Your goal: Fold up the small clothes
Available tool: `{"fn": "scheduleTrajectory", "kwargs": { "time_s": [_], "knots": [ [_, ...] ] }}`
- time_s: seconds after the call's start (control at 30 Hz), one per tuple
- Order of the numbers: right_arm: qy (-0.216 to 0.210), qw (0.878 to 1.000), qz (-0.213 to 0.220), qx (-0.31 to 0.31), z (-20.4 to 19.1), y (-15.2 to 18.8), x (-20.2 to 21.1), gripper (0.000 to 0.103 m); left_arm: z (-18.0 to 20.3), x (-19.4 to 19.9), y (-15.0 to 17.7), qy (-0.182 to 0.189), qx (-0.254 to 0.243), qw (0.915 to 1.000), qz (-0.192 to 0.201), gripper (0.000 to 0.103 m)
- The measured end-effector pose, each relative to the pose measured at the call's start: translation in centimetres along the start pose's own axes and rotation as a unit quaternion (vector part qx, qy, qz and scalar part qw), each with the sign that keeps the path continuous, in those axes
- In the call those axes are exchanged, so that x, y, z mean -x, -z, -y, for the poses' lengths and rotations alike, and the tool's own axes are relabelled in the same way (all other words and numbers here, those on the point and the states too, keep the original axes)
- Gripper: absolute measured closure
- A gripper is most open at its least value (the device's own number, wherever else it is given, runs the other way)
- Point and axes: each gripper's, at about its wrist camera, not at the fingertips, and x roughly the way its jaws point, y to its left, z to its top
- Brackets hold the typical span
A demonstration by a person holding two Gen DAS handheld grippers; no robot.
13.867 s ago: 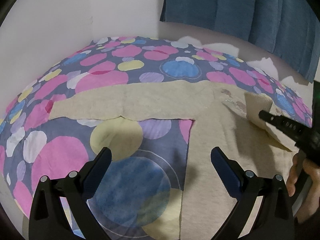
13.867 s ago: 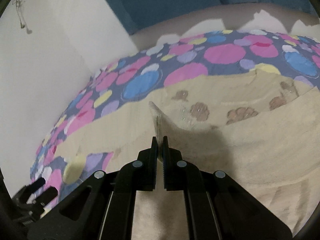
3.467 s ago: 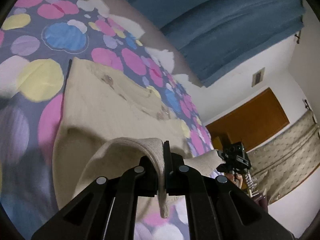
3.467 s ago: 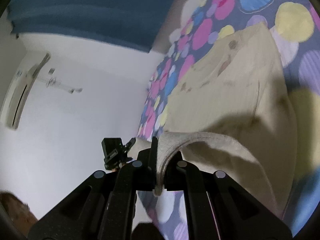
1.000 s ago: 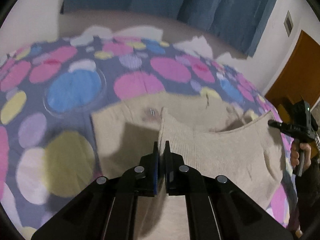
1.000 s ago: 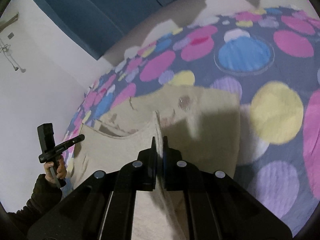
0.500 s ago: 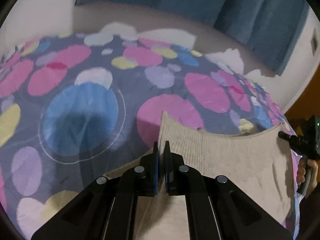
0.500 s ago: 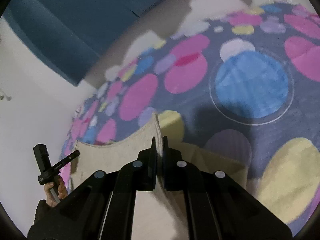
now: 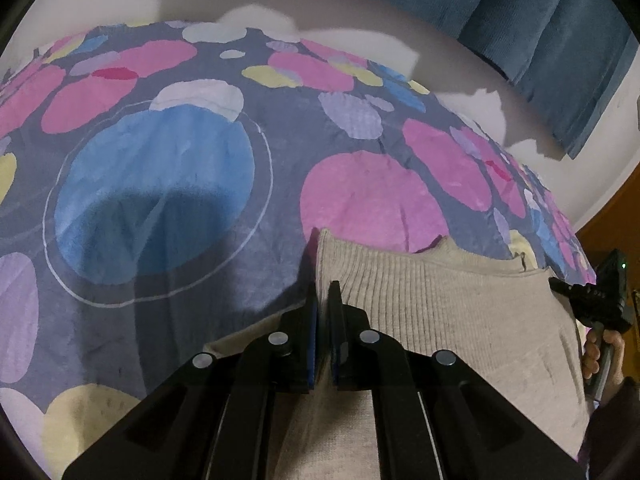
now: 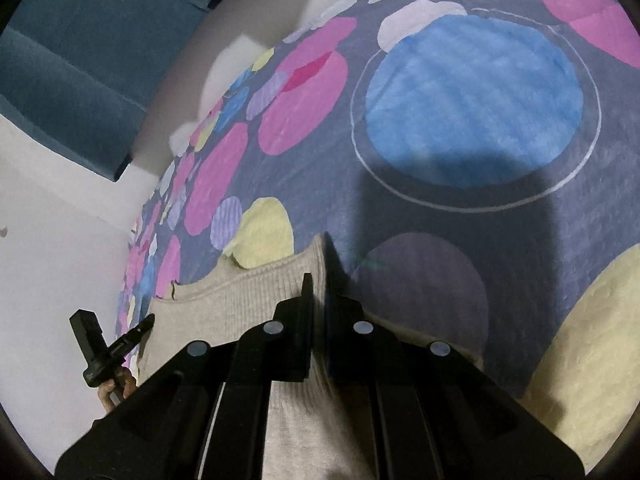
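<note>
A beige ribbed knit sweater [image 9: 460, 312] lies on a bedspread with coloured dots [image 9: 160, 184]. My left gripper [image 9: 323, 292] is shut on one corner of the sweater's hem and holds it low over the bedspread. My right gripper [image 10: 316, 284] is shut on the other corner of the sweater [image 10: 248, 300]. The hem stretches straight between the two grippers. The right gripper also shows at the right edge of the left wrist view [image 9: 592, 300]. The left gripper shows at the lower left of the right wrist view [image 10: 116, 344]. The folded lower layers are mostly hidden under the held edge.
A white wall [image 9: 340, 12] and blue curtains [image 9: 540, 12] stand behind the bed. A brown door [image 9: 616, 224] is at the far right. The bedspread [image 10: 460, 120] runs ahead of both grippers.
Both grippers have carried the sweater's hem forward and down over the rest of the sweater. The printed chest part seen one second ago is now covered.
</note>
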Motion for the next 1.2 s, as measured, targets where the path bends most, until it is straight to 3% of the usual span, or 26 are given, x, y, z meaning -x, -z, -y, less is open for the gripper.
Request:
{"fn": "scheduleTrajectory", "kwargs": {
  "time_s": [0.07,0.2,0.27,0.37,0.6,0.7,0.83,0.97,1.07,1.2],
  "knots": [
    [-0.001,1.000,0.004,-0.009,-0.1,0.0,0.7,0.094,-0.1,0.9,-0.2,0.010,0.009,0.9999,-0.002,0.093],
    [0.018,0.999,0.025,-0.011,-1.0,0.9,3.8,0.083,0.3,3.6,0.5,0.003,0.002,1.0000,0.004,0.081],
    [0.004,0.999,0.034,-0.015,-1.6,1.9,5.7,0.076,1.0,6.2,1.9,0.010,-0.004,0.9998,0.016,0.065],
    [-0.027,0.999,0.042,-0.008,-3.2,4.4,8.6,0.063,2.4,9.5,4.5,0.026,-0.017,0.9989,0.035,0.055],
    [-0.087,0.996,0.003,0.005,-6.5,13.7,12.2,0.060,4.8,13.7,12.3,0.072,-0.021,0.9970,0.017,0.054],
    [-0.116,0.993,-0.029,-0.006,-7.1,17.7,12.0,0.060,4.8,13.5,14.4,0.054,-0.025,0.9982,0.007,0.054],
    [-0.090,0.994,-0.065,-0.012,-6.6,21.2,10.2,0.053,3.4,12.0,15.6,0.050,-0.001,0.9986,-0.016,0.054],
    [-0.107,0.993,-0.047,-0.016,-5.7,22.1,10.1,0.056,3.1,11.8,16.1,0.060,-0.001,0.9982,-0.001,0.054],
    [-0.104,0.993,-0.044,-0.025,-6.7,22.1,10.6,0.047,2.5,12.4,16.4,0.085,0.015,0.9962,0.013,0.046],
    [-0.113,0.993,-0.031,-0.009,-8.9,22.3,10.9,0.040,1.7,13.8,16.7,0.115,0.032,0.9920,0.041,0.043]
  ]
}}
